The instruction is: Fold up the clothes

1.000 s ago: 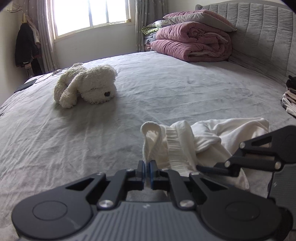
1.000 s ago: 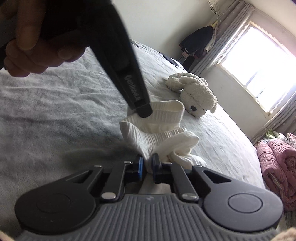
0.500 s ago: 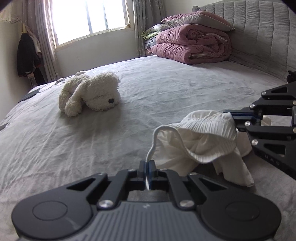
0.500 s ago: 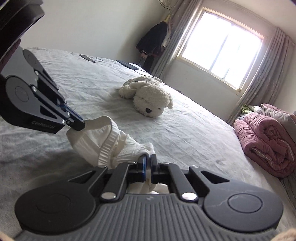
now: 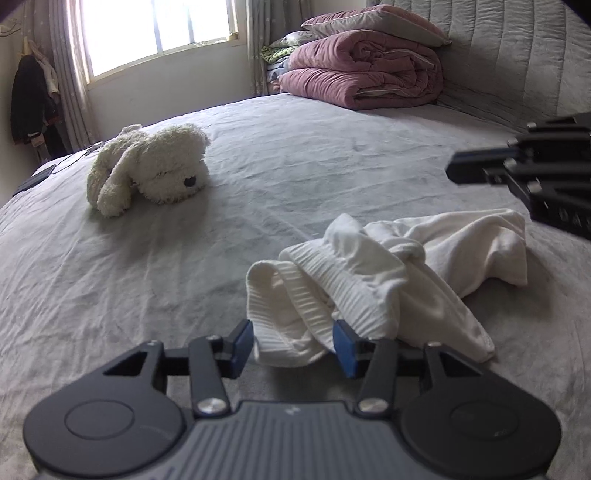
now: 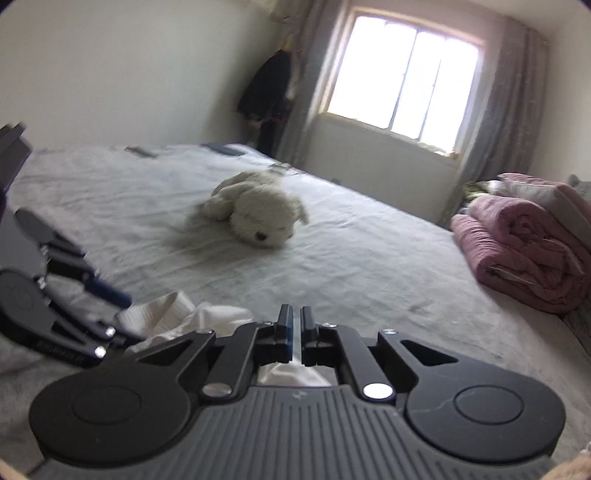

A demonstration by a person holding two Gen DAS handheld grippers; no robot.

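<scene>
The white garment [image 5: 388,280] lies crumpled on the grey bed [image 5: 295,177], in the near part of the sheet directly ahead of the left gripper [image 5: 293,345]. Its long axis runs from the ribbed cuff end nearest the left gripper, away and to the right in the left wrist view, to a smooth rounded end below the right gripper [image 5: 452,171]. The ribbed end points toward the left camera; the cuff opening faces up and left. The middle section is bunched into several folds.

Left gripper: jaws have just been opening and now stand apart. The ribbed cuff sits between the blue pads [image 5: 242,341]; the left pad is clear of the cloth. Whether the right pad touches it cannot be told.

Right gripper: jaws closed, pads nearly meeting, nothing between them. In its own view it is raised above the garment, which shows partly below and to the left of its fingers. In the left wrist view it hangs above the garment's far end, apart from it.

A plush dog [image 5: 147,168] lies on the bed, well apart from the garment, toward the window [image 5: 159,29]. A folded pink quilt [image 5: 362,74] with a pillow [image 5: 376,22] on top lies against the headboard [image 5: 517,55]. Dark coats [image 5: 31,99] hang beside the curtain.
</scene>
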